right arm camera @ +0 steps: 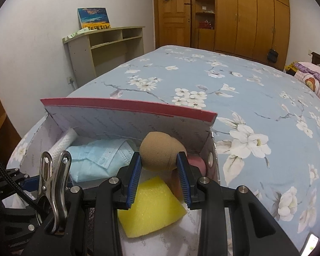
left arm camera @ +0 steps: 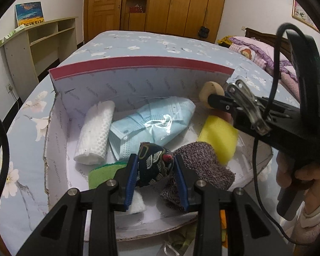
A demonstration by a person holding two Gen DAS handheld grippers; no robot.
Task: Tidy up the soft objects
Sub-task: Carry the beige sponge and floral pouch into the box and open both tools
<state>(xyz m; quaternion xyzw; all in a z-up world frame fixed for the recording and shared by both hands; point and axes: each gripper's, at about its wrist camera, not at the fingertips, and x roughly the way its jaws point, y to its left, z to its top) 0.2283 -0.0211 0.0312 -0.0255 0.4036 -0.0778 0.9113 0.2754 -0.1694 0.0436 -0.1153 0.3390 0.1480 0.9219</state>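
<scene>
Blue-padded left gripper (left arm camera: 156,166) pinches a dark patterned beanbag (left arm camera: 154,164) above the cardboard box (left arm camera: 138,72); right gripper (right arm camera: 159,166) clamps a tan makeup sponge (right arm camera: 160,154) over the yellow sponge (right arm camera: 151,207).

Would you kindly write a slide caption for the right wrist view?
Right gripper holds a tan sponge ball over the open box, above a yellow sponge.

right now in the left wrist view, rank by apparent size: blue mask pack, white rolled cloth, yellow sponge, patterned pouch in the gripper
1. blue mask pack
2. white rolled cloth
3. yellow sponge and patterned pouch: they look alike; the sponge is partly hidden and the pouch is nearer the camera, so unranked.
</scene>
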